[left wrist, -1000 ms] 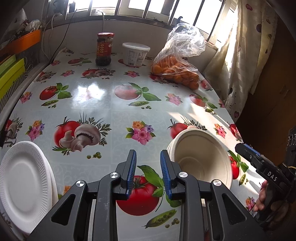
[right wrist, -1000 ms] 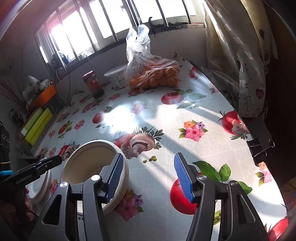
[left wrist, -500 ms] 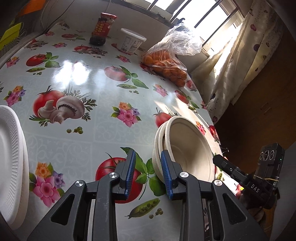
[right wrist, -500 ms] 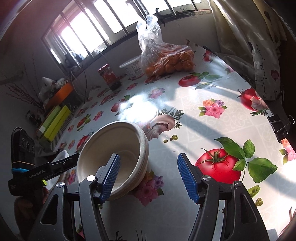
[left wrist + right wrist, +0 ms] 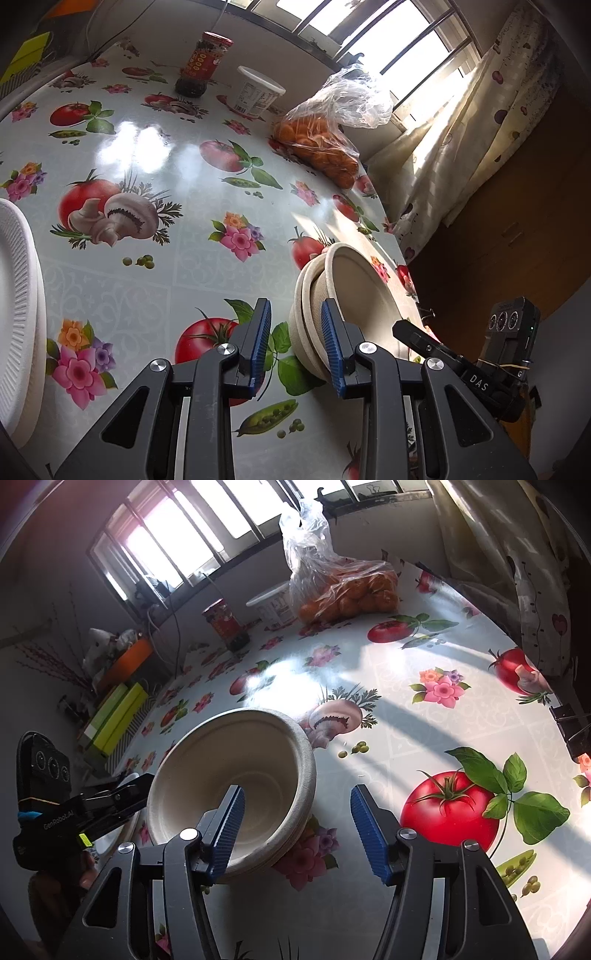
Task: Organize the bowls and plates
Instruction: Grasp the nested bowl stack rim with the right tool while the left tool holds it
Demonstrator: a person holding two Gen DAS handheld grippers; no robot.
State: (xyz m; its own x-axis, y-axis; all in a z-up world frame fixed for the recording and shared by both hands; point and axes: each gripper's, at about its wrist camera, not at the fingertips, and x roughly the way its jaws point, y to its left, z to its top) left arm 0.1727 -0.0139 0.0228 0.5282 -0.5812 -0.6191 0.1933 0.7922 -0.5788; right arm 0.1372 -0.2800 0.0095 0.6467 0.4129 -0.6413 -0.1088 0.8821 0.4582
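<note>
A stack of beige paper bowls stands on the patterned tablecloth; it also shows in the right wrist view. My left gripper is open, its right finger against the stack's outer wall. My right gripper is open wide, with its left finger inside the top bowl and the near rim between the jaws. A stack of white paper plates lies at the far left.
At the back by the window stand a red-lidded jar, a white tub and a bag of oranges. The table edge and a curtain are to the right. Yellow-green boxes lie at the left.
My left gripper has moved closer to the bowl stack. My right gripper has moved forward over the bowls' near rim.
</note>
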